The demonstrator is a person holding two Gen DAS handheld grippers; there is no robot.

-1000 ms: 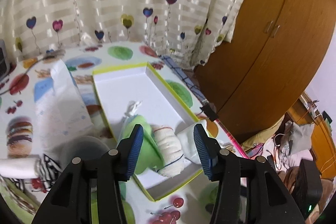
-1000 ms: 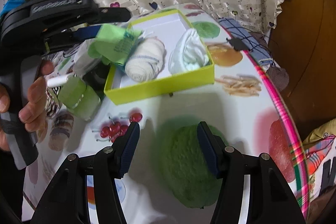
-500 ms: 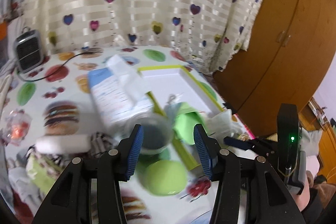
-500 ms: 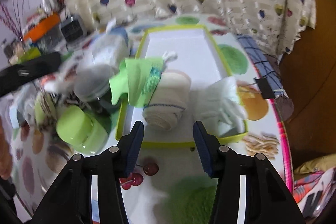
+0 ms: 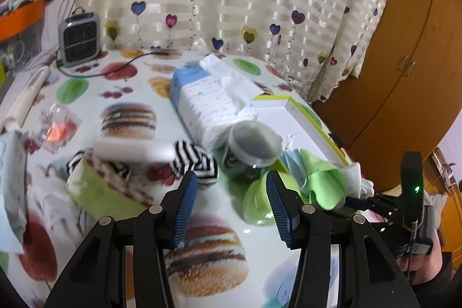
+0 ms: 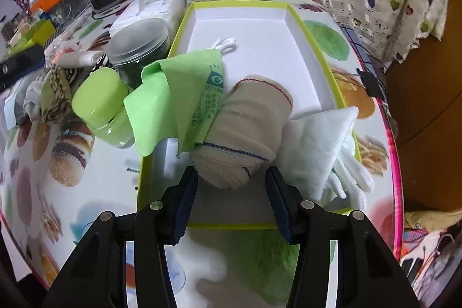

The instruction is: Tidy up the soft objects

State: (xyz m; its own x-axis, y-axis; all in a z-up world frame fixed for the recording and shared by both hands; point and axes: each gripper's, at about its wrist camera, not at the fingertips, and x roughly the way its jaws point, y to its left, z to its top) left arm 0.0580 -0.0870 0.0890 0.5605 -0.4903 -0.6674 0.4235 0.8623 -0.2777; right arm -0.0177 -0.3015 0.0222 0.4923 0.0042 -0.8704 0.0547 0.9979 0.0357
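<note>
Box: the yellow-rimmed box [image 6: 314, 48] sits toward the counter's right edge, its far half bare white.
Contents: a rolled cream cloth [image 6: 248, 129] lies in the near half, a green cloth [image 6: 173, 100] draped over its left side and spilling over the box's left wall; white gloves [image 6: 326, 149] lie bunched in the near right corner.
Right gripper: my right gripper [image 6: 232, 194] hangs over the box's near wall, jaws half spread to either side of the roll's near end; I cannot tell whether the pads press on it.
Left gripper: my left gripper [image 5: 232, 202] stands half spread and empty above the counter's left-hand clutter.
Loose items: a black-and-white striped sock [image 5: 199, 160] lies just ahead of the left gripper, near a grey-lidded jar [image 5: 254, 146]; a tissue pack [image 5: 208, 103] lies beyond.
Handling, sock: I judge it light, limp and easily snagged; best taken at its bunched middle, not a loose end.
Handling, roll: soft and springy, likely to unroll if taken by its outer layer; grip across the full width.
Risk: the green bottle [image 6: 101, 106] beside the box could be knocked over.
</note>
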